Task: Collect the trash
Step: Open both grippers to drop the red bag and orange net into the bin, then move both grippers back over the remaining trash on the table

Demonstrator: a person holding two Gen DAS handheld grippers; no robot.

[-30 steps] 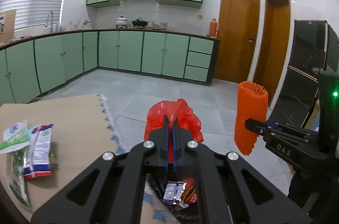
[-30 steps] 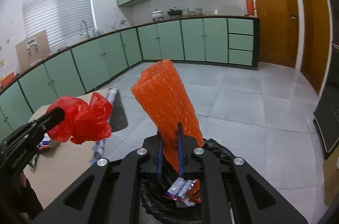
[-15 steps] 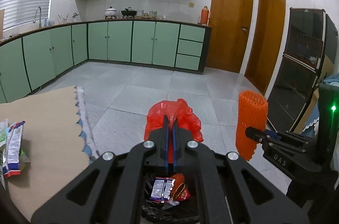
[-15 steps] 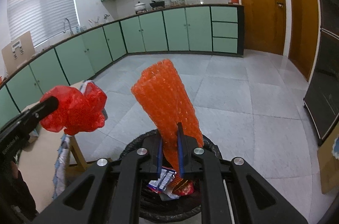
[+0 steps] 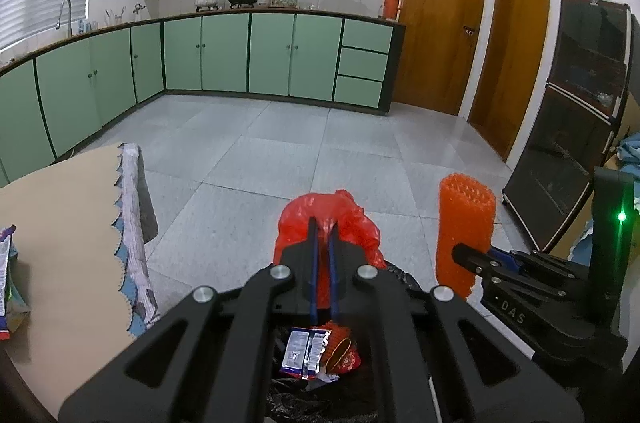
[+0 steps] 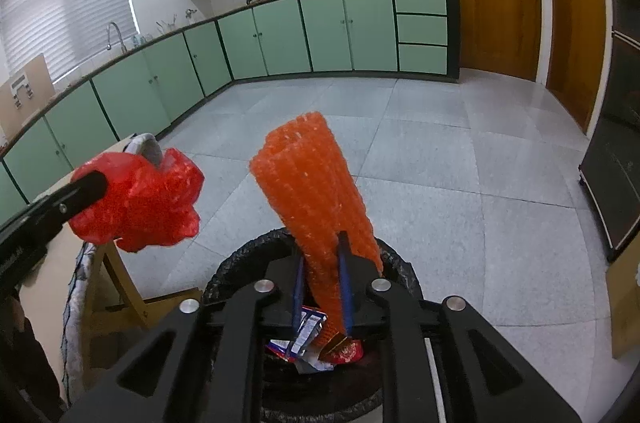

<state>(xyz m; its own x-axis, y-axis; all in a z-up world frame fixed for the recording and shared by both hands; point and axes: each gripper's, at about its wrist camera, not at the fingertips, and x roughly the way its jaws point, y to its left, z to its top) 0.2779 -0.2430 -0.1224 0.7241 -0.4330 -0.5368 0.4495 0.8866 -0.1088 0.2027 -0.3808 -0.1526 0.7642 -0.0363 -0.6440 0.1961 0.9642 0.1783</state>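
Note:
My left gripper (image 5: 324,223) is shut on a crumpled red plastic bag (image 5: 294,219), which bulges past its fingertips. The right gripper (image 6: 322,243) holds an upright orange foam net sleeve (image 6: 308,175); its jaws are opening while the sleeve still stands between the pads. Both hang over a black-lined trash bin (image 6: 248,251) that holds snack wrappers (image 6: 308,339). In the left wrist view the sleeve (image 5: 466,219) and the right gripper (image 5: 460,255) are to the right. In the right wrist view the red bag (image 6: 148,203) and the left gripper (image 6: 96,181) are to the left.
A tan table (image 5: 60,223) with a scalloped cloth edge (image 5: 132,223) stands left of the bin, with a wrapper (image 5: 8,283) at its near left. A black cabinet (image 5: 568,143) stands at the right. Green kitchen units line the far walls beyond grey floor tiles.
Both grippers have moved off the table and sunk over the bin, whose contents now show below the fingers. The right jaws stand slightly wider around the sleeve.

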